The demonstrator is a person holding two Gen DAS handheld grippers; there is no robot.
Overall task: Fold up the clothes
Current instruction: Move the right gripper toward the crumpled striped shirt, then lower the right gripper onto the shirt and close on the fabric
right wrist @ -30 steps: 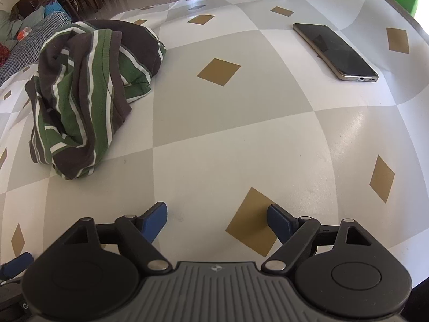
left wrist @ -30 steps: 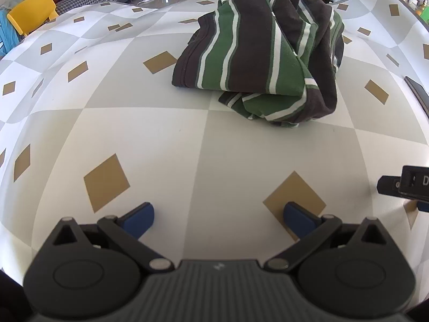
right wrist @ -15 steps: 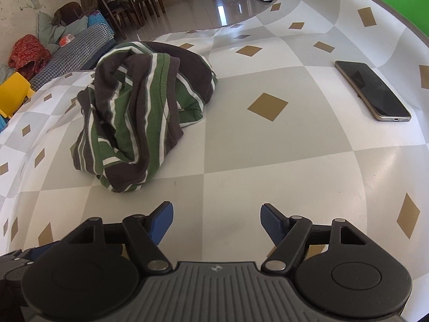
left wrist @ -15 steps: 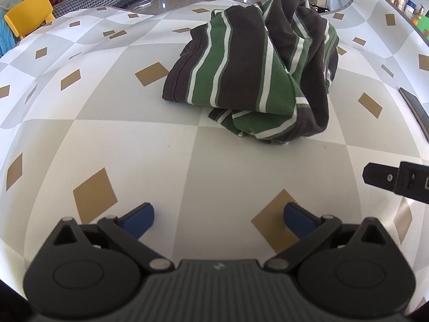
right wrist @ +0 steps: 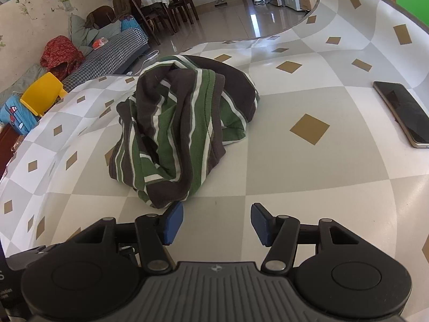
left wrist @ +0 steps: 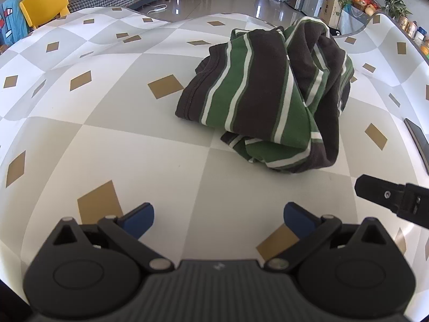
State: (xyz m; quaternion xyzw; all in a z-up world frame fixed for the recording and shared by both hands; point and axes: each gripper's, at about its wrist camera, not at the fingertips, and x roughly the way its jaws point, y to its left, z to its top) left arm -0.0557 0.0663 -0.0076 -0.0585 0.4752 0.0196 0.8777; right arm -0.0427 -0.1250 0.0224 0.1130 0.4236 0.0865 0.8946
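Striped garment [left wrist: 270, 99]: crumpled in a heap of brown, green and white stripes, lying toward the far edge of the surface [left wrist: 107, 139], unfolded, held by neither claw.
Left claw [left wrist: 218, 216]: wide open, blue pads spread far apart, empty, hovering over bare checked cloth near the front edge, well apart from the garment.
Right claw [right wrist: 217, 222]: open, narrower gap than the left, empty; left blue pad [right wrist: 173, 222] just beside the nearest brown hem of the heap [right wrist: 171, 187], contact impossible to tell.
Right claw seen from left wrist [left wrist: 391, 198]: black finger reaching in from the right edge, near the garment's front corner.
Phone [right wrist: 402, 112]: dark screen up, flat by the right edge of the surface, well apart from the garment.
Yellow chair [left wrist: 44, 6]: beyond the far left corner.
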